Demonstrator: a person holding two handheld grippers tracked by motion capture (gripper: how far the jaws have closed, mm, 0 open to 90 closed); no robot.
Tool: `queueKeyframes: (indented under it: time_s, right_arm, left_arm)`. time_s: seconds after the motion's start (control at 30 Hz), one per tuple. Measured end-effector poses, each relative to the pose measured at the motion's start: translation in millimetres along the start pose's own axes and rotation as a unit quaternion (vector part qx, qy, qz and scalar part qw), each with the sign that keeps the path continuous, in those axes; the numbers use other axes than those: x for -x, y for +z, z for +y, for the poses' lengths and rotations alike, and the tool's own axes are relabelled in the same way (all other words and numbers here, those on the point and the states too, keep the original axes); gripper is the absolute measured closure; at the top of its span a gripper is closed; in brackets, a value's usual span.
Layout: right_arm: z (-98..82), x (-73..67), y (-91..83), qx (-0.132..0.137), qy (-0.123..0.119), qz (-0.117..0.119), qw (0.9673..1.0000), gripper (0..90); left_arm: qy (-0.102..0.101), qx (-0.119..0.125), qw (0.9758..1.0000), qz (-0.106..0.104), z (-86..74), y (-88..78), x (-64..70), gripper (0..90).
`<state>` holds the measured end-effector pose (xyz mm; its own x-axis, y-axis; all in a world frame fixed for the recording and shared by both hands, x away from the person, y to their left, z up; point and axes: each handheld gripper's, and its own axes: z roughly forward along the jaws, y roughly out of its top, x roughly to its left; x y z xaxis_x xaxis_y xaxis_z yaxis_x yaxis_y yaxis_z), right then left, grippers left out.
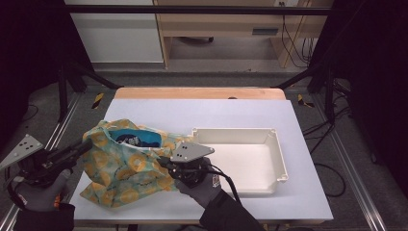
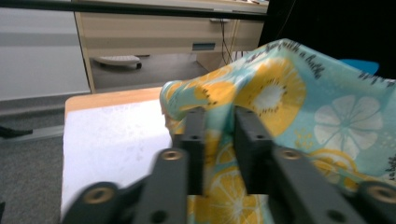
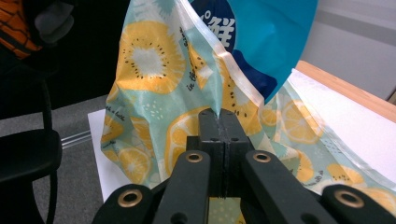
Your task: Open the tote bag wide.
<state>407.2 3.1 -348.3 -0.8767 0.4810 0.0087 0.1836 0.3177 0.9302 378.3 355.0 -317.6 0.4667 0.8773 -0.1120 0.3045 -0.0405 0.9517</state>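
A teal cloth bag (image 1: 125,168) printed with yellow citrus slices sits on the left of the white table top (image 1: 207,113), its mouth held up and apart. A blue packet (image 1: 132,137) pokes out of the mouth. My left gripper (image 1: 88,143) grips the bag's left rim. In the left gripper view, the cloth (image 2: 299,107) is bunched between the narrow-set jaws of that gripper (image 2: 219,114). My right gripper (image 1: 163,161) is shut on the right rim. In the right gripper view, the jaws of my right gripper (image 3: 218,112) meet on the bag's seam (image 3: 149,60), below the blue packet (image 3: 266,32).
A shallow white tray (image 1: 279,149) lies on the table just right of the bag and the right hand. A wooden strip (image 1: 199,93) runs along the far edge. Dark frame legs stand at both sides, and a black chair (image 3: 28,154) is off the table's side.
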Motion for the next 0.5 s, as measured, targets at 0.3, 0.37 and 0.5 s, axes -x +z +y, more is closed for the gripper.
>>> queueKeyframes:
  time_s: [0.3, 0.37, 0.5]
  right_arm:
    - [0.6, -1.1, -4.4, 0.015, 0.001, -0.008, 0.9999, 90.0]
    - [0.9, -1.8, -6.0, 0.021, 0.002, -0.01, 0.9997, 89.9]
    - [0.4, -4.1, -4.8, 0.019, 0.003, -0.007, 0.9998, 89.3]
  left_arm:
    - [0.007, 0.005, 1.0, 0.005, -6.3, -16.1, 3.7, 90.0]
    - [0.005, 0.003, 1.0, 0.007, -10.8, -19.7, 4.9, 90.0]
    - [0.008, -0.008, 0.9997, 0.02, -22.1, -25.4, 6.4, 90.0]
